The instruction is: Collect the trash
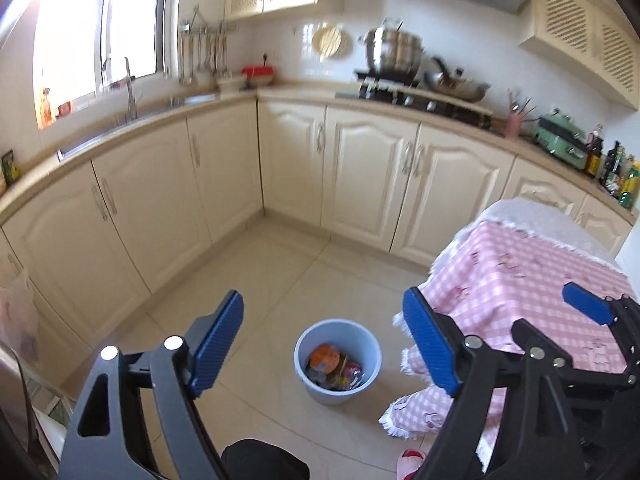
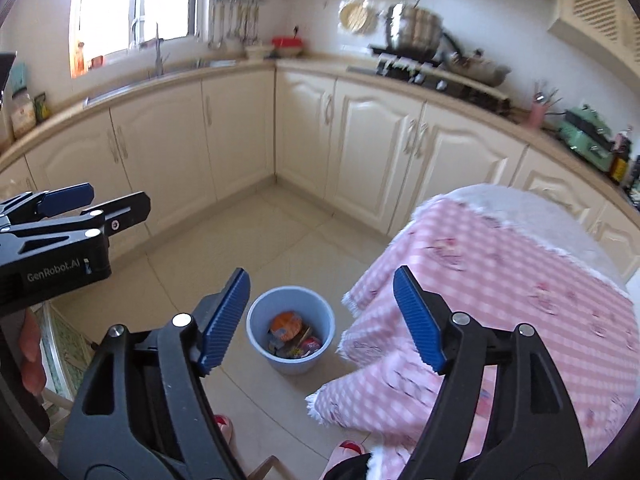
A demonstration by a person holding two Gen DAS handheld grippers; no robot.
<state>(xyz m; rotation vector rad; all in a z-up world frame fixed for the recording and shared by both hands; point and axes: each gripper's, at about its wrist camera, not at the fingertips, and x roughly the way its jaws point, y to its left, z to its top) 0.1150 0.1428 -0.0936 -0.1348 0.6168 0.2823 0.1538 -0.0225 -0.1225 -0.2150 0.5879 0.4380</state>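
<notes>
A light blue bucket (image 1: 338,360) stands on the tiled floor and holds several pieces of trash (image 1: 334,366), among them an orange wrapper and a red item. It also shows in the right wrist view (image 2: 290,330). My left gripper (image 1: 324,344) is open and empty, held high above the bucket. My right gripper (image 2: 320,318) is open and empty, also high above the bucket. The right gripper shows at the right edge of the left wrist view (image 1: 588,304). The left gripper shows at the left of the right wrist view (image 2: 80,204).
A table under a pink checked cloth (image 2: 500,300) stands right of the bucket. Cream cabinets (image 1: 360,168) run along the walls, with a sink (image 1: 132,120) and a stove with pots (image 1: 400,80). The person's feet in red slippers (image 2: 352,450) are below.
</notes>
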